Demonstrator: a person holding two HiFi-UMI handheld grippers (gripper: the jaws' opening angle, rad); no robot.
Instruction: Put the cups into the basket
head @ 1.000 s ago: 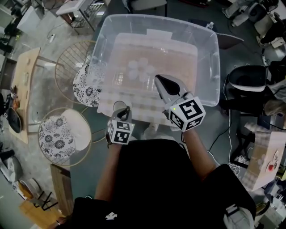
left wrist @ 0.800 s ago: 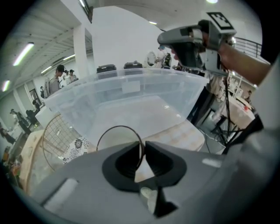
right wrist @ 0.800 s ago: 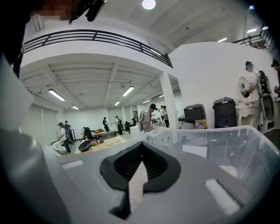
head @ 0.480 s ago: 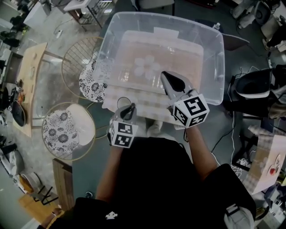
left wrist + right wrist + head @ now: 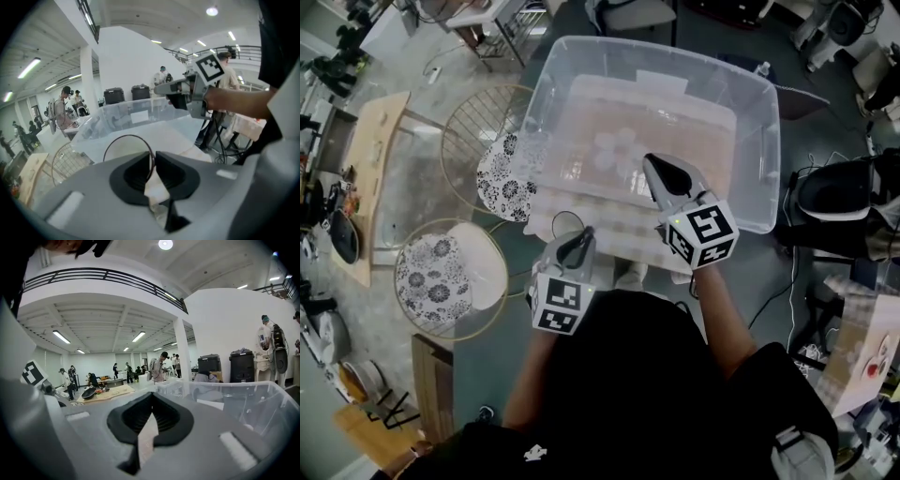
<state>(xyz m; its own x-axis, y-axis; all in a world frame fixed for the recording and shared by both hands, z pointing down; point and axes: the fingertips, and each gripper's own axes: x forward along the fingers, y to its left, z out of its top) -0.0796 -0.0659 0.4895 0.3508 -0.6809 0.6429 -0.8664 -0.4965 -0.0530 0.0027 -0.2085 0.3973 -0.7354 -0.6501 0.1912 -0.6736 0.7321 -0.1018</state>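
A clear plastic cup with a dark rim [image 5: 567, 223] hangs from my left gripper [image 5: 580, 240], just outside the near wall of the big clear plastic bin [image 5: 750, 94]. In the left gripper view the jaws [image 5: 153, 157] are shut on the cup's rim [image 5: 129, 136], with its thin wall pinched between the pads. Several clear cups [image 5: 614, 145] stand on the bin's floor. My right gripper [image 5: 654, 169] hovers over the bin's near right part. Its jaws [image 5: 151, 401] are shut with nothing between them, and it also shows in the left gripper view [image 5: 164, 89].
Two round wire stools with flowered cushions [image 5: 502, 169] [image 5: 441, 277] stand left of the bin, and a wooden table [image 5: 366, 169] lies further left. Black chairs [image 5: 834, 187] and cables are at the right. Several people stand in the hall behind [image 5: 161, 364].
My left gripper has risen with the cup and now looks larger in the head view. The right gripper has stayed over the bin.
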